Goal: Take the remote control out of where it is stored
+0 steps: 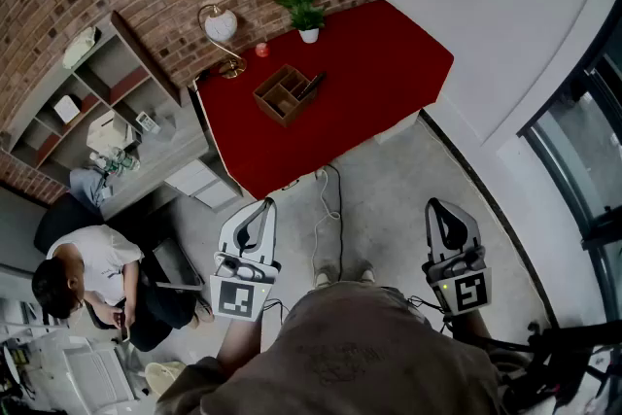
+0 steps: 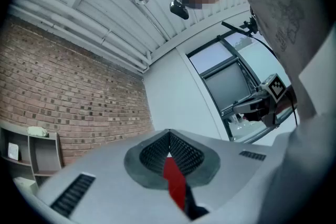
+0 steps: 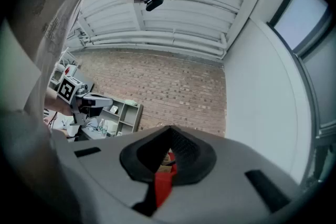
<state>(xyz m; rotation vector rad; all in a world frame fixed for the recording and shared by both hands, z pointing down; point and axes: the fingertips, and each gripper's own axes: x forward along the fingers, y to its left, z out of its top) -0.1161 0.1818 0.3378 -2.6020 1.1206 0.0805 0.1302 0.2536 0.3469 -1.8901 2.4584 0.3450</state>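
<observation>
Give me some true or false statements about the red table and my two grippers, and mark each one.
1. The remote control sits in the wooden organizer on the red table. True.
2. The right gripper holds the remote. False: it is shut on nothing, well short of the table.
3. The plant stands on the floor. False: it stands on the table by the brick wall.
4. The left gripper is shut and empty. True.

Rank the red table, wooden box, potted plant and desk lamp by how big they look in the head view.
1. red table, by far
2. wooden box
3. desk lamp and potted plant: about alike, so unranked
</observation>
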